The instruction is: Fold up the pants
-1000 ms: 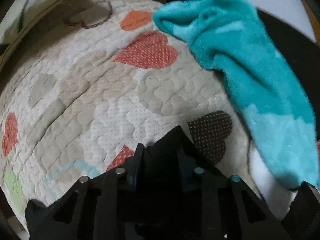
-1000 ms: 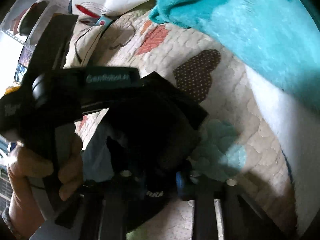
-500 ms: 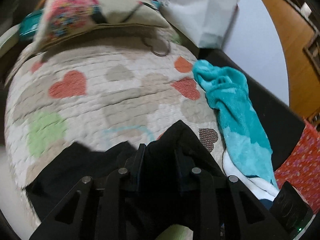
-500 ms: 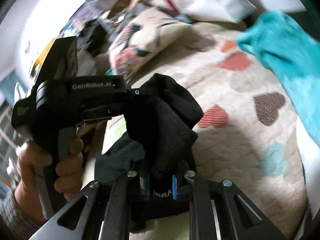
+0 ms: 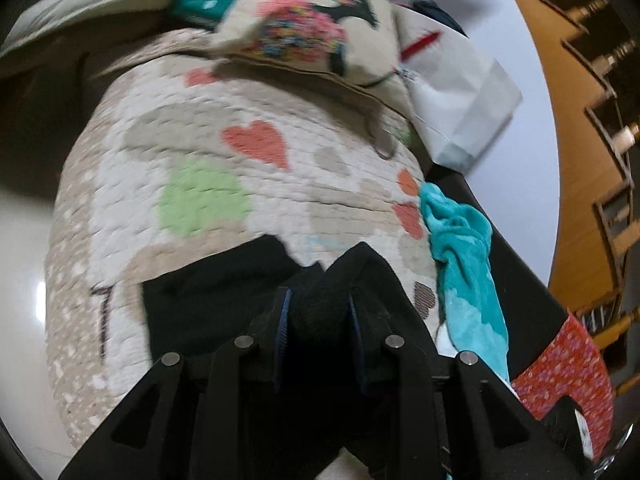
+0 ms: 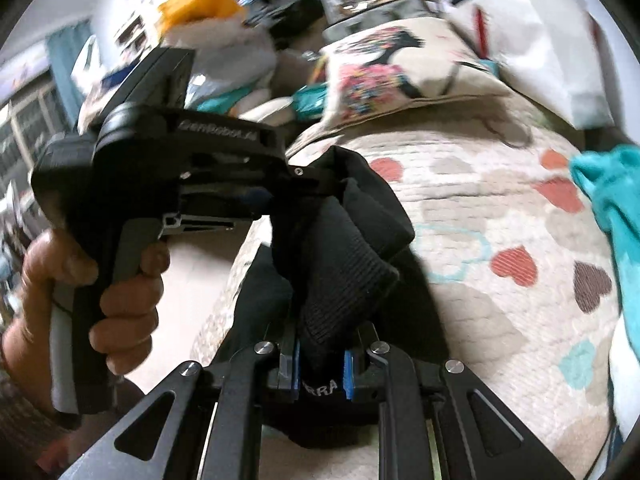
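The black pants (image 5: 224, 292) lie partly on the heart-patterned quilt (image 5: 248, 152), one end lifted. My left gripper (image 5: 318, 312) has a thick fold of the black fabric between its pads, and its jaws are opening slightly. In the right wrist view my right gripper (image 6: 320, 364) is shut on a ribbed black band of the pants (image 6: 352, 248), just below the left gripper (image 6: 316, 178), which a hand (image 6: 120, 304) holds. Both grips sit close together on the same bunched end. The remaining fabric hangs down to the quilt (image 6: 500, 208).
A teal fleece blanket (image 5: 464, 264) lies along the quilt's right side. A patterned pillow (image 5: 312, 28) and a white paper bag (image 5: 460, 96) sit at the far end. Red patterned cloth (image 5: 568, 372) is at the lower right. Pale floor (image 5: 20, 240) borders the quilt's left edge.
Both grippers have swung across the quilt and rolled, carrying the bunched pants end. The teal blanket has slid to the right of both views, and black fabric now trails on the quilt.
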The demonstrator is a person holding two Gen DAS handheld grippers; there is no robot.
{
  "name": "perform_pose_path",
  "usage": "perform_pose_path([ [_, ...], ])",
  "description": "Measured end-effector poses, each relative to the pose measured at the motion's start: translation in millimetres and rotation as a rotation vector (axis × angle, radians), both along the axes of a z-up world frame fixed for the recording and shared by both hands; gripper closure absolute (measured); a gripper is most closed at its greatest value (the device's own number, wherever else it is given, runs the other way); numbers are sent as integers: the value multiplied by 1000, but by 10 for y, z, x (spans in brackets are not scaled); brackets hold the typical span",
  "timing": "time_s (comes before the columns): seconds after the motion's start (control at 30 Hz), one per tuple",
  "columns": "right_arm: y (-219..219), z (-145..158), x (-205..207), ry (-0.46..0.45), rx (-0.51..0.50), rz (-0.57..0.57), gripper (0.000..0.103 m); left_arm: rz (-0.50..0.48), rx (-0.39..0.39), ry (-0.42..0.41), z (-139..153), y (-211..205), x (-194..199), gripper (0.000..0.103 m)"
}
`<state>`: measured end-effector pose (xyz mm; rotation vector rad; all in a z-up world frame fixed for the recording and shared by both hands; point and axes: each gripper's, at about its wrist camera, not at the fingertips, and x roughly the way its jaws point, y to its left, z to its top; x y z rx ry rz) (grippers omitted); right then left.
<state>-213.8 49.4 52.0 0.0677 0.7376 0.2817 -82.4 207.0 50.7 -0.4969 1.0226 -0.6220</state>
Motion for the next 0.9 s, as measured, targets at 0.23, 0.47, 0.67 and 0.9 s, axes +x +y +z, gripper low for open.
perform_pose_path([
  [0.23,687,-368,-88,-38,-297,118,72,117,-98,102,-375,681,43,64],
  [0.47,919,-466,-319,-6,-306,246,42,279,-134,162,-542,1308,-151,63],
  [0.67,744,-296,-495,23,-254,295,39,341,-14,121,-333,1323,-401,63],
  [0.9,124,-10,-606,9,-181,170,34,188,40,-4,-8,573,-552,60],
])
